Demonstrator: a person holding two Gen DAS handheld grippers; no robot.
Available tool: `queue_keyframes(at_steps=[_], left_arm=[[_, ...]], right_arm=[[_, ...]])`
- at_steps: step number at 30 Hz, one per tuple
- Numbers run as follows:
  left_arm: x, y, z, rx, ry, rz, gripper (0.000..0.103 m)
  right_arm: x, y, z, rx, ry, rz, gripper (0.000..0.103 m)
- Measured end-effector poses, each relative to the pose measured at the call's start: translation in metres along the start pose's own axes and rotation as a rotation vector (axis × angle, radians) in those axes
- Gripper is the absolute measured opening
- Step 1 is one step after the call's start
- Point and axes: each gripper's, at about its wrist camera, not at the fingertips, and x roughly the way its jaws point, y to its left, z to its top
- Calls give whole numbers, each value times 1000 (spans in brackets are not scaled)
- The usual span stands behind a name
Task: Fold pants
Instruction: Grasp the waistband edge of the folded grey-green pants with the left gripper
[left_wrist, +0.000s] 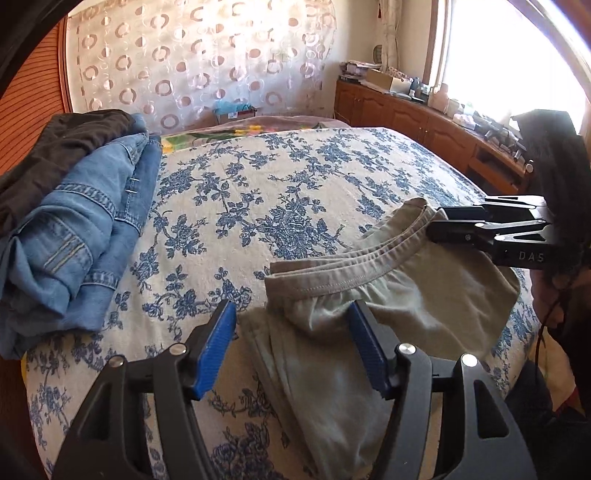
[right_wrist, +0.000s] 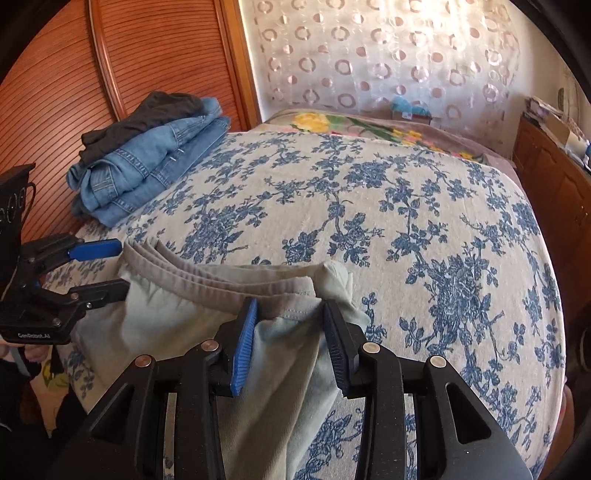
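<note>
Pale grey-green pants lie on the floral bedspread at the near edge, waistband facing away. My left gripper is open, its blue pads astride the left end of the waistband. It also shows in the right wrist view, open at the waistband's left end. My right gripper is open, straddling the right end of the waistband of the pants. In the left wrist view the right gripper lies at the waistband's right end.
A stack of folded blue jeans with a dark garment on top sits at the bed's left, also in the right wrist view. A wooden wardrobe stands left, a wooden cabinet right, a curtain behind.
</note>
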Motion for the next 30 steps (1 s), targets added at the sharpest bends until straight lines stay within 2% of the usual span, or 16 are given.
queue_keyframes(at_steps=[1, 3, 5, 7, 10, 13, 18, 21, 26, 30], left_arm=[[1, 1, 1, 1, 3, 4, 63], [5, 2, 3, 5, 8, 15, 63], [8, 4, 3, 3, 14, 32, 63], [12, 6, 4, -1, 21, 45, 63], [17, 12, 2, -17, 33, 53, 63], [15, 14, -1, -25, 31, 49, 63], [8, 15, -4, -34, 20, 38, 63], [5, 15, -7, -42, 21, 32, 63], [4, 17, -13, -60, 26, 20, 63], [7, 20, -13, -69, 36, 3, 58]], right_arm=[[0, 0, 1, -3, -1, 2, 29], [1, 0, 2, -11, -2, -4, 11], [-3, -3, 3, -2, -38, -8, 6], [-8, -6, 3, 21, -79, -28, 5], [-5, -9, 2, 44, -74, -36, 5], [1, -11, 0, 42, -46, -44, 12], [-6, -17, -6, 80, -56, -47, 40], [-7, -18, -10, 78, -48, -53, 50], [-4, -18, -17, 84, -19, -50, 53], [1, -18, -20, 91, -1, -51, 54]])
